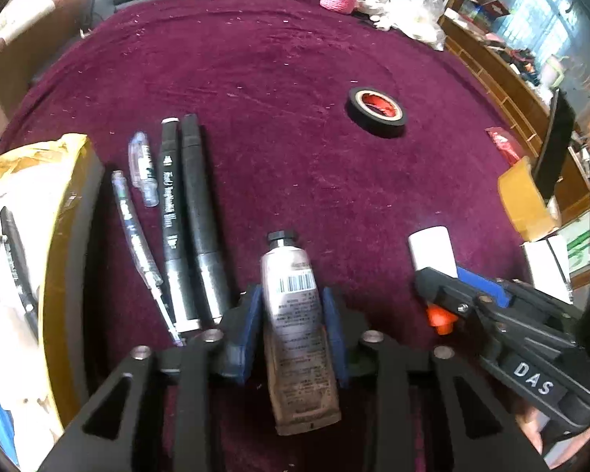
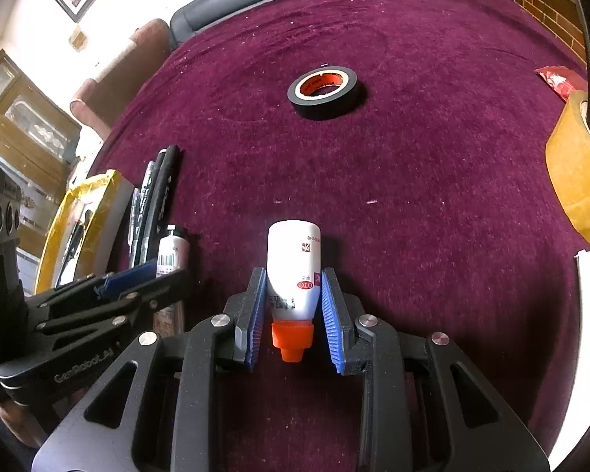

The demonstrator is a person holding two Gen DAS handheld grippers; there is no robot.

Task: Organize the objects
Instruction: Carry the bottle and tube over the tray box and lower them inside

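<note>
A silver tube (image 1: 295, 314) with a black cap and a barcode lies on the maroon cloth (image 1: 275, 78), and my left gripper (image 1: 291, 295) is shut on its middle. In the right wrist view the same tube (image 2: 172, 249) shows between the left gripper's (image 2: 137, 275) blue pads. My right gripper (image 2: 294, 275) is shut on a white bottle (image 2: 294, 259) with an orange cap that points back toward the camera. The left wrist view shows that bottle (image 1: 430, 249) in the right gripper (image 1: 452, 287), right of the tube.
Two black markers (image 1: 188, 216) and two clear pens (image 1: 137, 232) lie in a row left of the tube, beside a yellow-edged box (image 1: 59, 236). A black tape roll (image 2: 324, 92) lies farther out. A brown tape roll (image 2: 574, 181) and a red packet (image 2: 558, 78) sit at the right.
</note>
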